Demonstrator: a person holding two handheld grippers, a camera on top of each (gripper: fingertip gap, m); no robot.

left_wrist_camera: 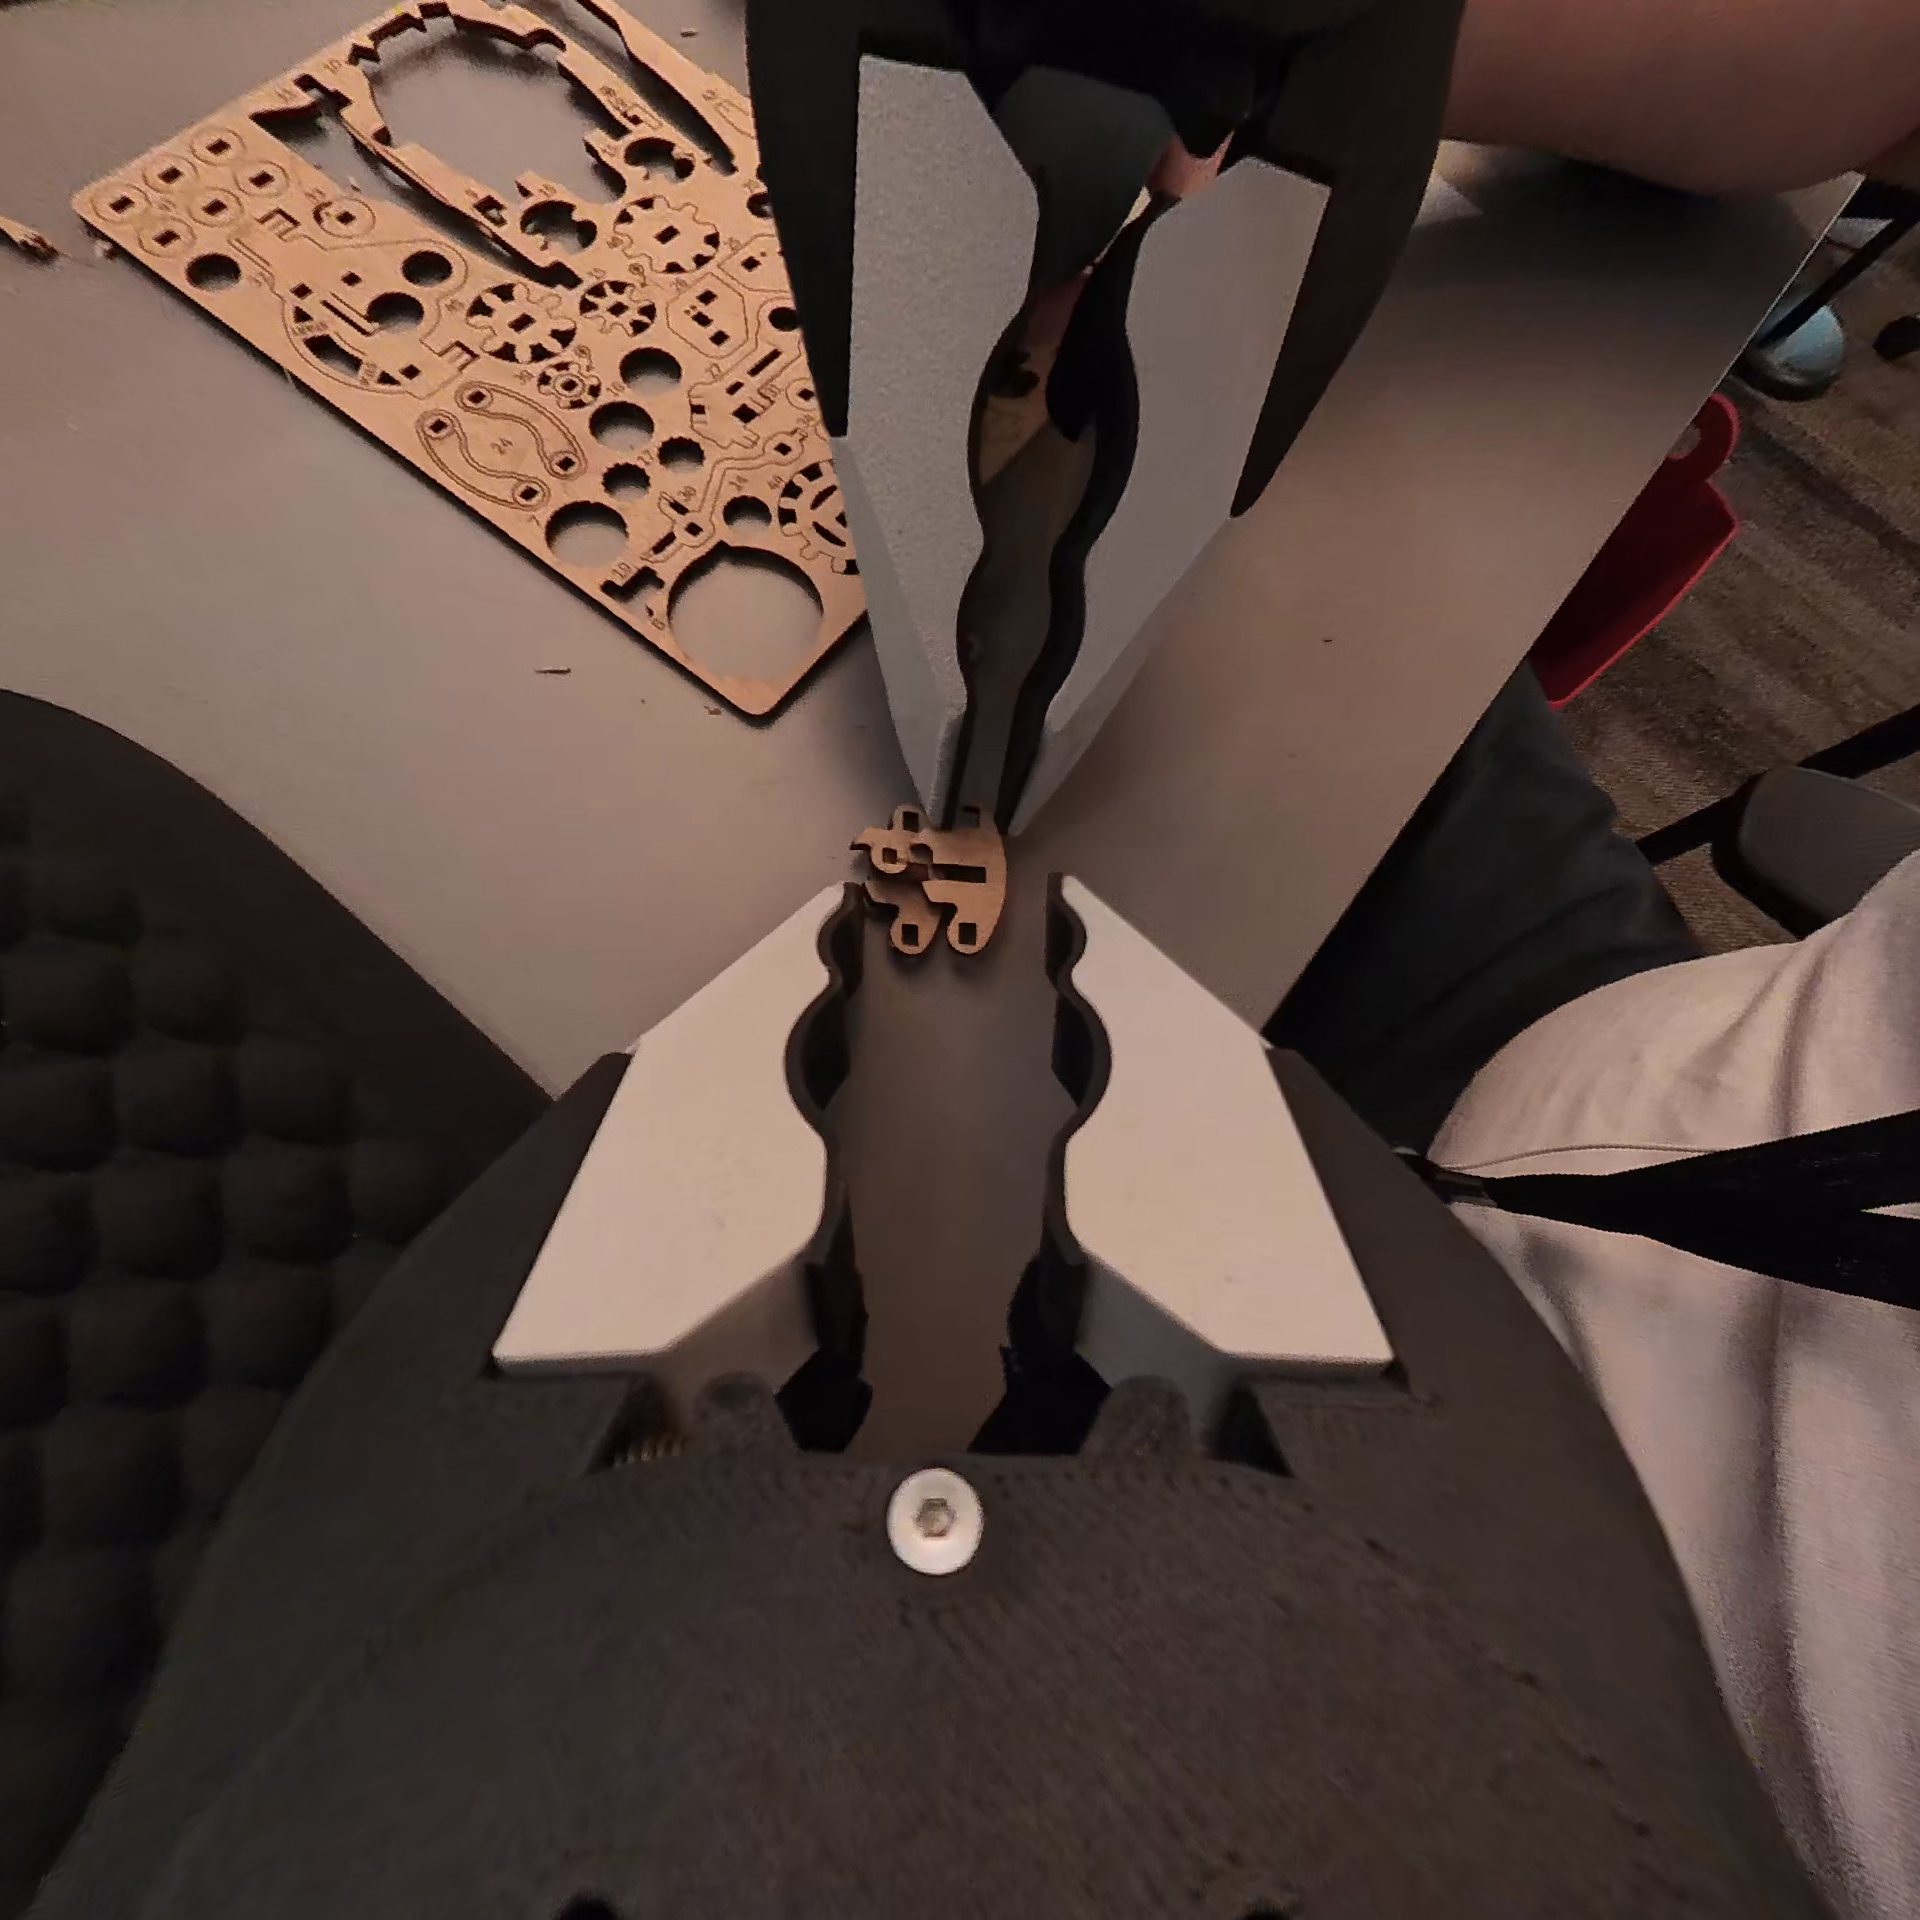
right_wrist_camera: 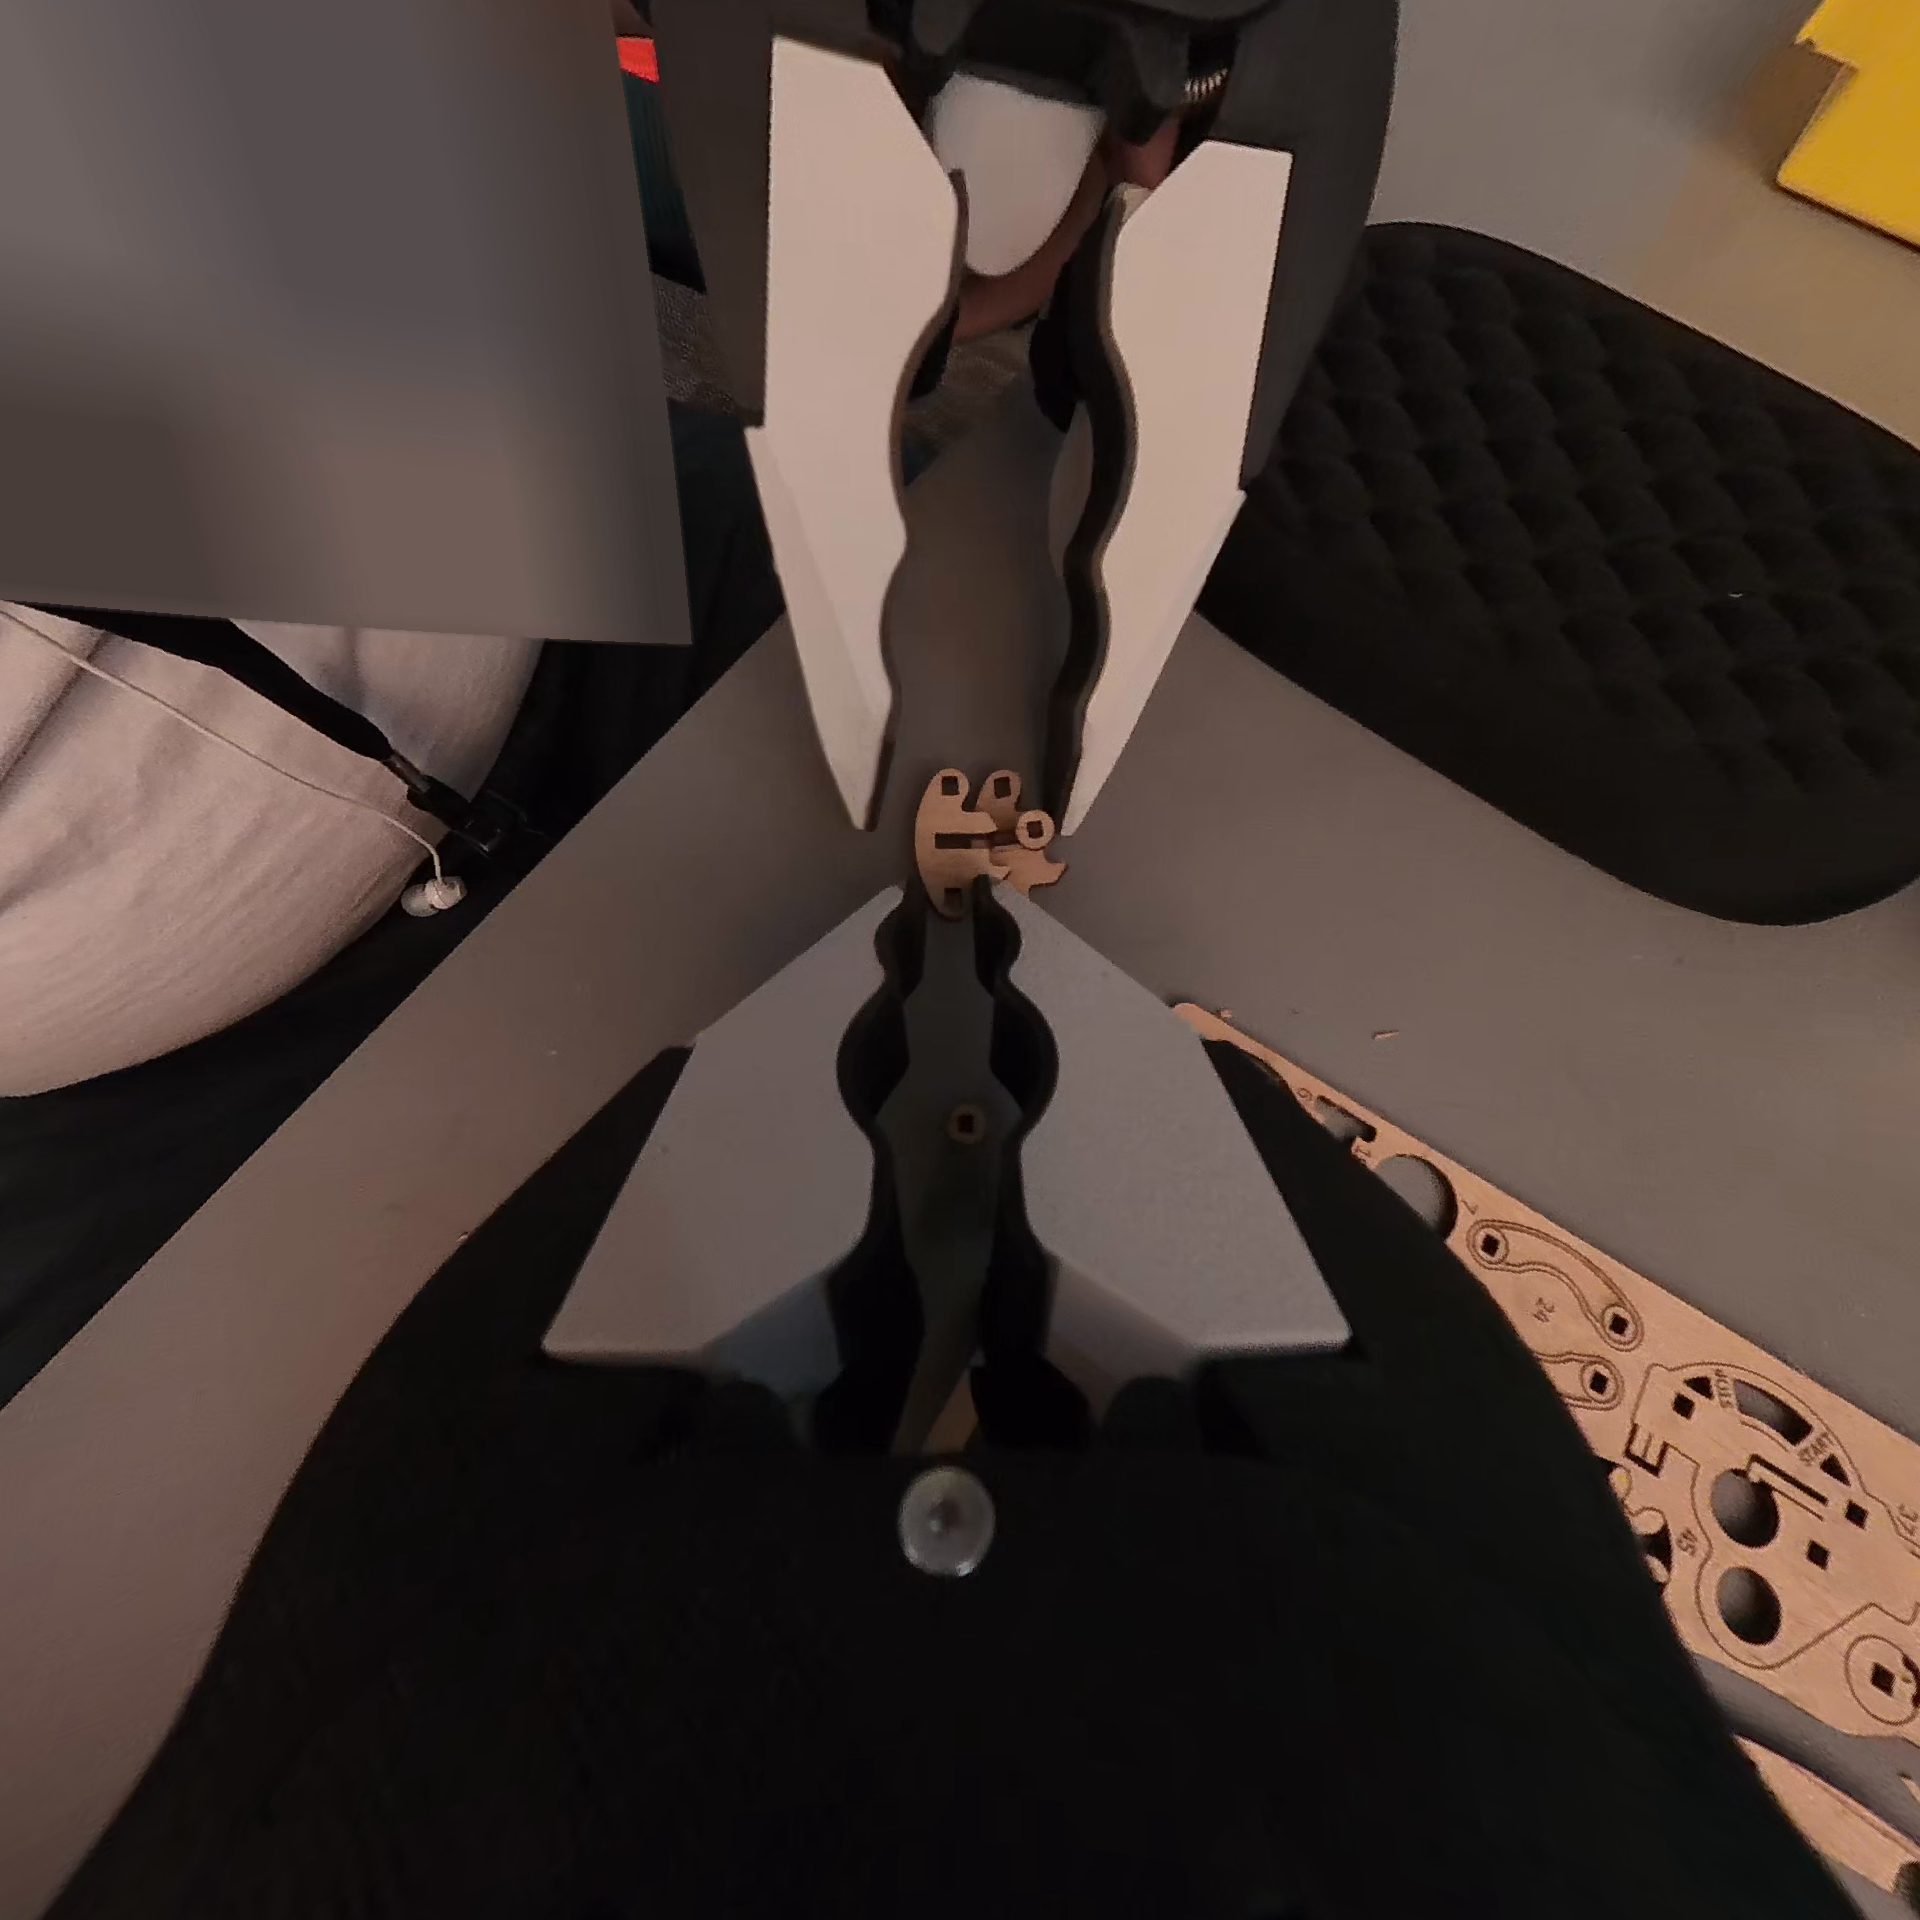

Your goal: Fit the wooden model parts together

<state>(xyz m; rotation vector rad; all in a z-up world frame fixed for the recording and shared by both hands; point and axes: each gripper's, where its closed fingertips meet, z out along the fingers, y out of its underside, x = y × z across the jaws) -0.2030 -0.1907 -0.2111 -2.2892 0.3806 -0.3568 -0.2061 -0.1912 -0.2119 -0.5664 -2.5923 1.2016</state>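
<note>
Right gripper (right_wrist_camera: 951, 909) clenched on the joined wooden parts (right_wrist_camera: 971, 840) at frame centre. Left gripper (left_wrist_camera: 951, 894) released, fingers spread either side of them; cut-out wooden sheet (left_wrist_camera: 468, 343) upper left.

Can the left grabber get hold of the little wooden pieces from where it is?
Probably yes. The left gripper is open, and the wooden pieces sit right at its fingertips, nothing between. The right gripper is shut on their far edge, leaving the near side free.
</note>
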